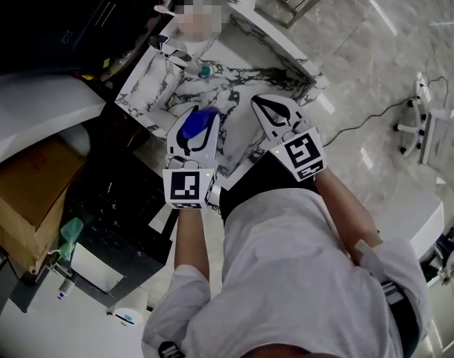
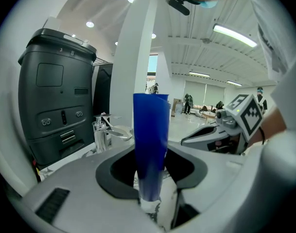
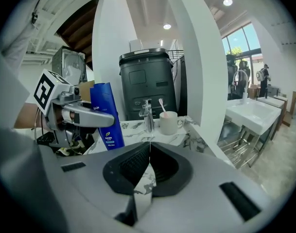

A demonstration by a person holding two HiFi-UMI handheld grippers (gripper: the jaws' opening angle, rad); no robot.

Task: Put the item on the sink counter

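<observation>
Jaws of my left gripper (image 1: pixel 204 114) are clamped on a blue tube (image 1: pixel 195 125), one pad on each flat side. The tube stands upright between them, its wide end up and its narrow end down. It is over the marble bench (image 1: pixel 249 136), near the front edge, the one closest to me. The right gripper view shows the lower end of the tube down at the marble, but I cannot tell whether it already rests on it or hangs just above. On the lower part of the tube there is a label with small print.

My right gripper (image 1: pixel 271 110) is just beside the left one, also over the front part of the bench. Its jaws are together, tip against tip, with nothing between them.

Toward the far edge of the bench stands a chrome faucet (image 3: pixel 148 115). Just beside it is a white mug (image 3: pixel 168 122) with a toothbrush (image 3: pixel 161 104) in it. Behind them, past the far edge, rises a large dark grey appliance (image 3: pixel 147 81).
</observation>
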